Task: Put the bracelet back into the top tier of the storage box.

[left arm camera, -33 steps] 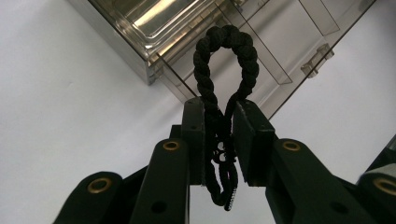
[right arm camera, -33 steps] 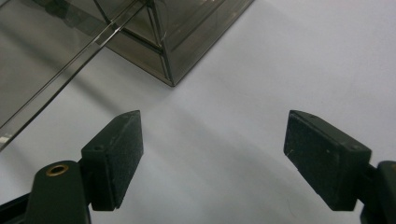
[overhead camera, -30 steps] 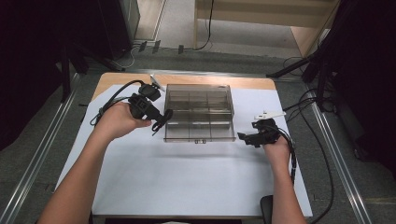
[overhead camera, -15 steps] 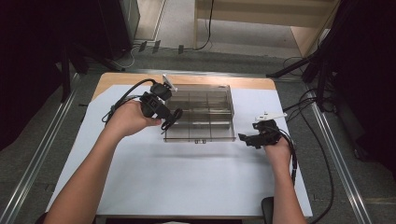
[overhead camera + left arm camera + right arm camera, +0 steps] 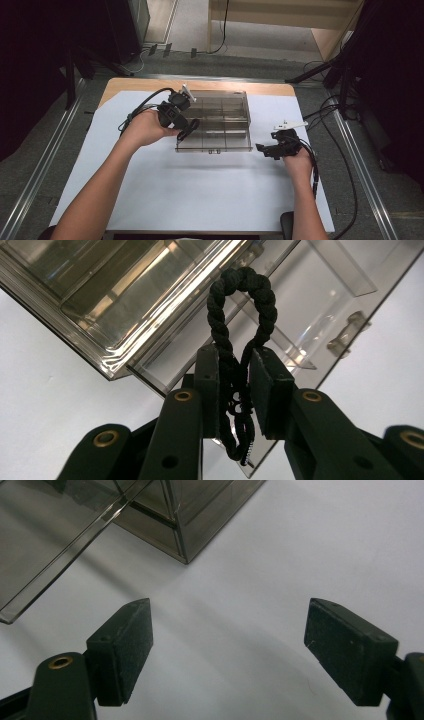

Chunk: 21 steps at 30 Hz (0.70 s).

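So from where I'm standing, the left tongs (image 5: pixel 235 385) are clamped on a black twisted cord loop (image 5: pixel 240 315), some kind of braided hair tie by the look of it. The loop end sticks up past the pads and the tail hangs down between the two jaws. In the high view the left tongs (image 5: pixel 187 131) sit right at the left edge of the clear plastic organizer box (image 5: pixel 220 122), tilted over its near-left corner, with the person's left hand (image 5: pixel 145 127) wrapped around the tool body. The cord is hovering just over the box wall there; I can't tell which compartment it's lined up with.

The box itself is smoky transparent plastic with dividers inside and a little latch on the front edge (image 5: pixel 214 151). It sits on the white sheet (image 5: pixel 200 190) that covers the wooden bench (image 5: pixel 130 84), toward the far middle of it.

The right tongs (image 5: pixel 227 655) are spread wide with nothing between them, just bare white sheet below. In the high view the right tongs (image 5: pixel 265 148) rest on the sheet just beside the box's near-right corner, pointing at it but not touching. The right gripper view catches that corner of the box (image 5: pixel 200 525) up close.
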Tool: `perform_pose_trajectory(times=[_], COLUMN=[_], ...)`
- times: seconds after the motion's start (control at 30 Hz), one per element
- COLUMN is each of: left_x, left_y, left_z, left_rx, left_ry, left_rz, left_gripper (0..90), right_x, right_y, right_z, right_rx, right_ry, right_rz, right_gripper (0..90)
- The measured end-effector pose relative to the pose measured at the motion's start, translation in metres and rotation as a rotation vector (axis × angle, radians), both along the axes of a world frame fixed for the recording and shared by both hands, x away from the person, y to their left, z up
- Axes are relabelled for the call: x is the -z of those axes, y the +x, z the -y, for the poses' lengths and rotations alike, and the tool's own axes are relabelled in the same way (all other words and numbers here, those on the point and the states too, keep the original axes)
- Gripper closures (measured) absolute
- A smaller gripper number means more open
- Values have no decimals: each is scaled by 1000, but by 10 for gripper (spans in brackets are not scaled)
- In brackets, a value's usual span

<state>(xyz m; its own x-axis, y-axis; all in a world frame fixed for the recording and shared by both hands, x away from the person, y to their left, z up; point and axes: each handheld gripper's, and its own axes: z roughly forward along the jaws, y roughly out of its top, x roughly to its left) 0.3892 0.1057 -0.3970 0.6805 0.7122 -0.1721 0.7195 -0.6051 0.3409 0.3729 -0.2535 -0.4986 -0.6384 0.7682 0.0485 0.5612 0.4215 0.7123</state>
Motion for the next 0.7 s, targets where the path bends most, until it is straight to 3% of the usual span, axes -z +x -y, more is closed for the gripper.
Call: perform_pose_trajectory(times=[0.7], left_x=[18], left_y=[-9], left_z=[13], left_rx=[24], left_ry=[50], left_rz=[-25], left_gripper=[756], right_x=[0], right_y=[0], right_z=[-1], right_rx=[-6], right_ry=[-3], right_rz=[2], right_gripper=[204])
